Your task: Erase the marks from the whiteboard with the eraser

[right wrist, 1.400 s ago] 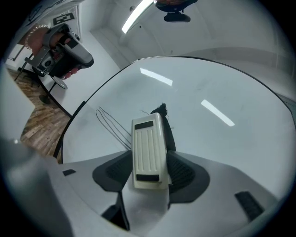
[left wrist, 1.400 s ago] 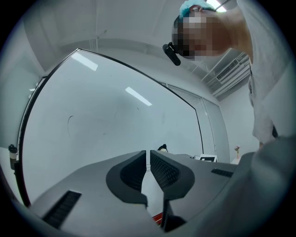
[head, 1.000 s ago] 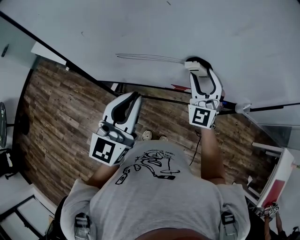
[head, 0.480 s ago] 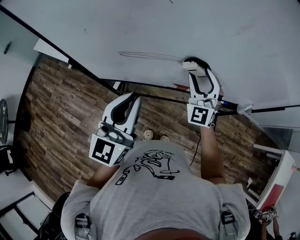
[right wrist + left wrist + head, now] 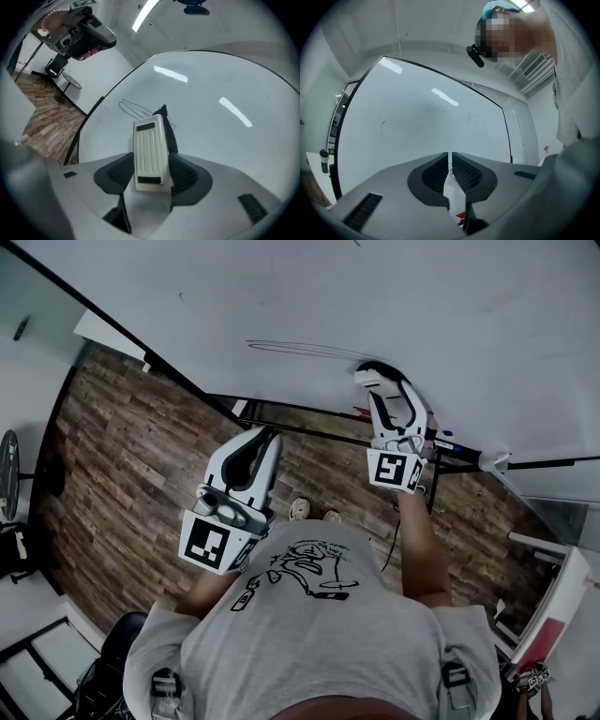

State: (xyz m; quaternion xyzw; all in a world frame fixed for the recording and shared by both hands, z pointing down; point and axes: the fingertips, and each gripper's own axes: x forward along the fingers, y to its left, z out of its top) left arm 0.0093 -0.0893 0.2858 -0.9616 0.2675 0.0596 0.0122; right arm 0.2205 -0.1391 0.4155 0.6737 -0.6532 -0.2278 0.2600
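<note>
Gripping the eraser [image 5: 150,154] with my right gripper [image 5: 151,174], I have its jaws closed on both long sides of the ribbed white back, which faces my camera. The dark felt side is turned toward the whiteboard [image 5: 211,122]. The eraser's far end sits at the right end of the marks [image 5: 133,108], a few thin curved lines running off to the left. It looks to be touching the board there, though I cannot be sure of the contact.

From the head view, my right gripper [image 5: 380,382] reaches up to the whiteboard [image 5: 375,296] with the eraser [image 5: 366,378] at its tip. The marks [image 5: 300,348] stretch leftward from it as a long, narrow loop.

My left gripper [image 5: 267,432] hangs lower, in front of my grey shirt [image 5: 319,615] and above the wooden floor [image 5: 122,456], well apart from the board. In its own view, the left gripper [image 5: 451,161] has its jaws drawn together to a thin slit with nothing between them, and the whiteboard [image 5: 431,122] fills the background.
</note>
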